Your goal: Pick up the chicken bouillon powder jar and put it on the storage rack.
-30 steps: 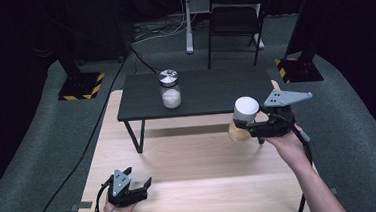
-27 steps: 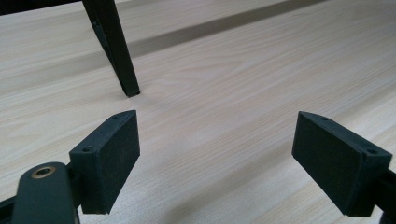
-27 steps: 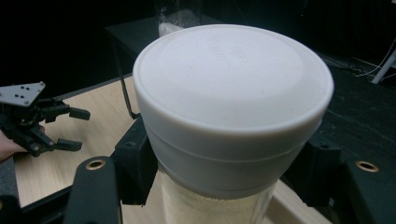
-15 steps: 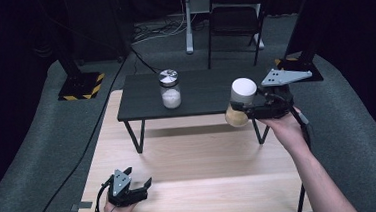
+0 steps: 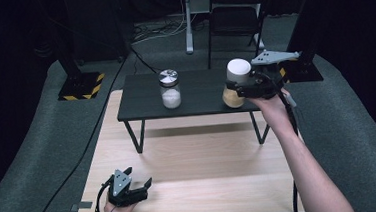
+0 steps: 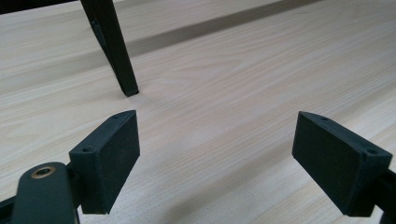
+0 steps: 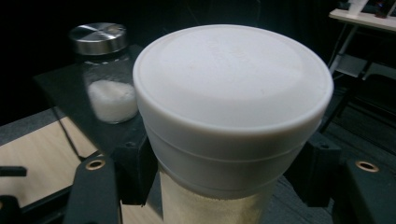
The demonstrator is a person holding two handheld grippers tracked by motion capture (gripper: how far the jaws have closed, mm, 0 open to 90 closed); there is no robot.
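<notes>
High view: right gripper clamps white-lidded jar, raised.

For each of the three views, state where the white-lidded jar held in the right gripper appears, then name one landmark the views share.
High view: the white-lidded jar is right of centre, over the black table's right end, gripped by the right gripper.
Left gripper view: not in it.
Right gripper view: the jar is central, between the jaws.
Shared landmark: the metal-lidded jar of white powder.
</notes>
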